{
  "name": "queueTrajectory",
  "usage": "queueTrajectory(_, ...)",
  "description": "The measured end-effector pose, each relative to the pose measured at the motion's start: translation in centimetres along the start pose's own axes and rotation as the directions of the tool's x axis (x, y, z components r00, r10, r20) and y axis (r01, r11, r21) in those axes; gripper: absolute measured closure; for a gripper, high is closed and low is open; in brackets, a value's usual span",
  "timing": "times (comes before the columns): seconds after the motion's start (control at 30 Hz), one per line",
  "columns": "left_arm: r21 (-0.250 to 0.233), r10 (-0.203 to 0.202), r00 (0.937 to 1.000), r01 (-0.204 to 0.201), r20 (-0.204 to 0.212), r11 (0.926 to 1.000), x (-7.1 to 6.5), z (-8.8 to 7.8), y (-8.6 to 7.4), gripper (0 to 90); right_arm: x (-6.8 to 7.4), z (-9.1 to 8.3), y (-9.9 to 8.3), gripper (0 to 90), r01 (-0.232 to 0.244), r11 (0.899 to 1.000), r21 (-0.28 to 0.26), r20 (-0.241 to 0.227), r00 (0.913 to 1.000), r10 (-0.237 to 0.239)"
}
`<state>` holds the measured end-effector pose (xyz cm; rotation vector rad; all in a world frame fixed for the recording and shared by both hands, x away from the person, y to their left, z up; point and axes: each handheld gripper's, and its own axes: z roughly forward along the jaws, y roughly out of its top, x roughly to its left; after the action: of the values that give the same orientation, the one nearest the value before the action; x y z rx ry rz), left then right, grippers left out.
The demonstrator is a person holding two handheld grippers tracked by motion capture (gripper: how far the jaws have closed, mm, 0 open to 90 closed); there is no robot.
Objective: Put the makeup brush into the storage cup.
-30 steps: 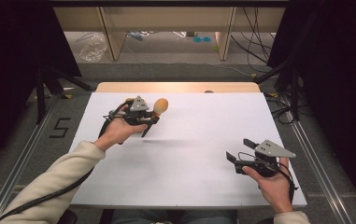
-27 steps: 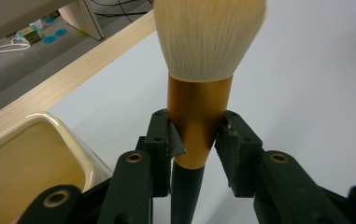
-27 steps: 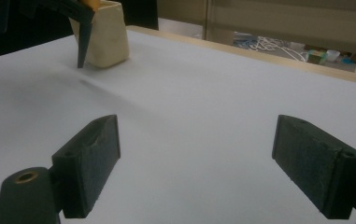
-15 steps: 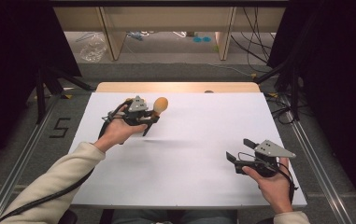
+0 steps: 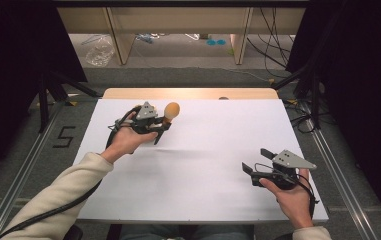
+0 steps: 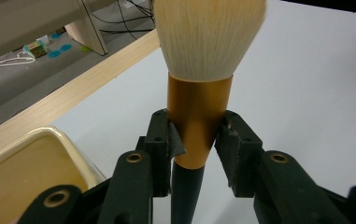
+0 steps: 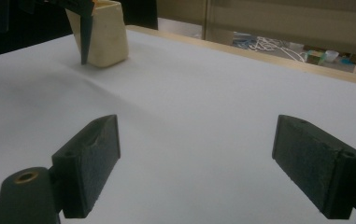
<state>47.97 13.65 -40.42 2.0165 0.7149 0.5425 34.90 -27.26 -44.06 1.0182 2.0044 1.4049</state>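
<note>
A makeup brush (image 6: 199, 116) with a gold ferrule, a cream bristle head (image 5: 171, 110) and a dark handle is clamped at the ferrule by my left gripper (image 6: 199, 140), which is shut on it. The gripper (image 5: 159, 121) hovers over the far left of the white table (image 5: 203, 165). The brush's dark handle tip (image 7: 86, 44) hangs down in front of a cream cup (image 7: 104, 37) that stands on the table below the left hand; its rim (image 6: 49, 133) sits at the lower left in the left gripper view. Near the front right, my right gripper (image 5: 256, 160) rests open, nothing between its pads (image 7: 91, 158).
A wooden strip (image 5: 188, 93) borders the table's far edge. Beyond it are table legs, cables and small items on the floor (image 5: 213, 42). Metal rails (image 5: 338, 170) run along both sides of the table.
</note>
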Motion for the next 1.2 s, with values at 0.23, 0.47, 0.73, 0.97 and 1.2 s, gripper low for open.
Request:
queueTrajectory(0.23, -0.009, 0.003, 1.0000, -0.004, -0.004, 1.0000, 0.14, -0.29, 0.01, 66.7, -0.04, -0.09, 0.03, 16.1, 0.015, 1.000, 0.012, 0.006, 0.9999, -0.015)
queueTrajectory(0.47, -0.028, -0.010, 0.9999, 0.010, -0.003, 0.9995, 0.20, -0.21, -0.24, 66.7, 0.04, 0.02, -0.02, 16.1, 0.000, 1.000, 0.006, -0.003, 1.0000, 0.001)
queueTrajectory(0.73, -0.050, -0.012, 0.9999, 0.012, -0.009, 0.9987, 0.14, -0.37, -0.04, 66.7, 0.04, 0.03, -0.05, 16.1, -0.003, 1.000, -0.001, -0.007, 1.0000, 0.003)
queueTrajectory(0.97, -0.058, -0.021, 0.9996, 0.020, -0.017, 0.9981, 0.20, -0.42, -0.39, 66.8, 0.06, -0.06, 0.00, 16.1, -0.006, 1.000, 0.012, -0.001, 1.0000, 0.006)
queueTrajectory(1.2, -0.073, -0.031, 0.9994, 0.029, -0.017, 0.9969, 0.26, -0.48, -0.48, 66.8, 0.04, -0.10, 0.02, 16.1, -0.002, 1.000, 0.020, 0.003, 1.0000, 0.002)
